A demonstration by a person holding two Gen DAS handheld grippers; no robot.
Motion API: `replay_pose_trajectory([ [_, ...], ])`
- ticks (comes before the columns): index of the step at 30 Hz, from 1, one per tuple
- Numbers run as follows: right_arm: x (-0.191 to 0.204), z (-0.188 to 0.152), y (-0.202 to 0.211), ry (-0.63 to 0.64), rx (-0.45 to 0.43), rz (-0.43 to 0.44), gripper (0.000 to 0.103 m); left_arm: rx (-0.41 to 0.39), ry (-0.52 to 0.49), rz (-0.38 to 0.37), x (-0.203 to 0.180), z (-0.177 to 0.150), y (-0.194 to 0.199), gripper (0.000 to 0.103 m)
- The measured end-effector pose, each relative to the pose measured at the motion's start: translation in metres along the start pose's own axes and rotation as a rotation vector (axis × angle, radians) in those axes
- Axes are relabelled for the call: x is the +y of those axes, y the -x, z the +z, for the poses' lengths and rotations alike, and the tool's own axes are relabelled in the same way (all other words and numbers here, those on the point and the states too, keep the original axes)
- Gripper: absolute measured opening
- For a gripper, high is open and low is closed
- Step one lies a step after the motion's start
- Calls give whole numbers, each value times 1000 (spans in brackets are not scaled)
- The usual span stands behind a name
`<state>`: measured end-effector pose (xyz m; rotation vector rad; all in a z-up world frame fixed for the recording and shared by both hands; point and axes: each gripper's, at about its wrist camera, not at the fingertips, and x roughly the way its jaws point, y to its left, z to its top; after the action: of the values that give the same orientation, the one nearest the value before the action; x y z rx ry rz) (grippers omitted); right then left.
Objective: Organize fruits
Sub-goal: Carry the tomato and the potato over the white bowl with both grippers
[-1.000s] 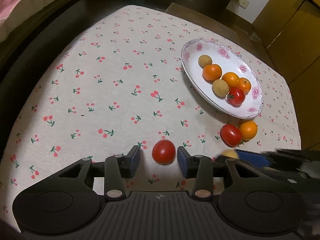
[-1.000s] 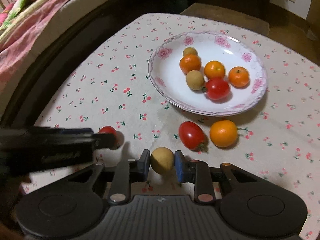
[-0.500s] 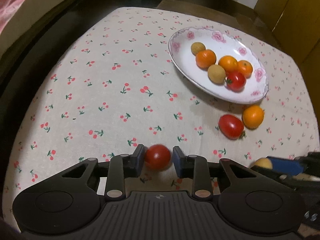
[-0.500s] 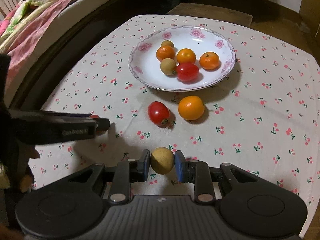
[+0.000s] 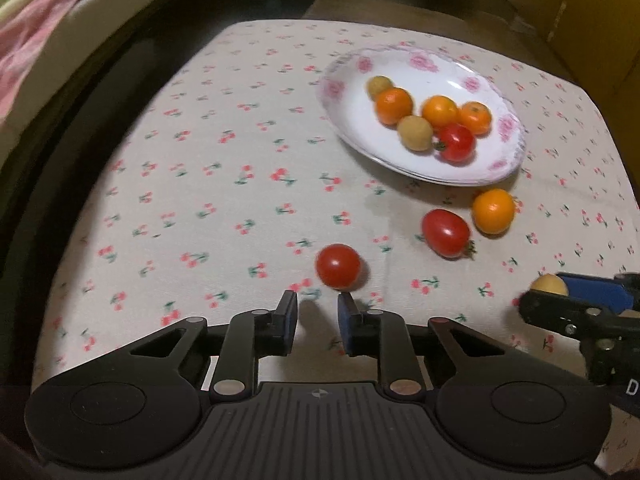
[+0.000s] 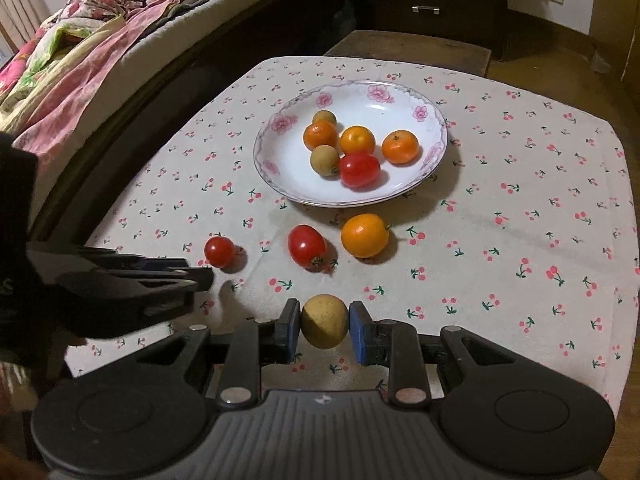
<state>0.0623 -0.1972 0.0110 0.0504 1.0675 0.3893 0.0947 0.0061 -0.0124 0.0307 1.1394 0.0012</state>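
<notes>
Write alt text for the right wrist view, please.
The right gripper pinches a tan fruit above a cherry-print cloth. Ahead, a plate holds six fruits; two tomatoes and an orange lie loose before it.

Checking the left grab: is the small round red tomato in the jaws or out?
Out: the small round red tomato lies on the cherry-print tablecloth, beyond the closed, empty jaws.

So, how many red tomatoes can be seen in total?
3. One tomato lies in the plate among the other fruit. One oval tomato lies on the tablecloth beside an orange. One small round tomato lies left of it. None seems hidden.
</notes>
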Motion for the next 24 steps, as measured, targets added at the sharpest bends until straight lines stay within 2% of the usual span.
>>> replay_pose_trajectory([
  [3,2,0,3,0,-8,1,28,-13,56,-27,11,2,8,35],
  [5,2,-1,6,1,-15,5,28,-18,71,-33,14,4,11,48],
  [14,-6,2,-5,-38,10,16,28,-7,94,-73,11,14,-14,53],
  [18,-7,4,-12,-44,25,21,28,-10,109,-71,7,20,-20,52],
  [24,-5,8,-15,-38,30,30,28,4,70,-42,-7,19,-25,42],
])
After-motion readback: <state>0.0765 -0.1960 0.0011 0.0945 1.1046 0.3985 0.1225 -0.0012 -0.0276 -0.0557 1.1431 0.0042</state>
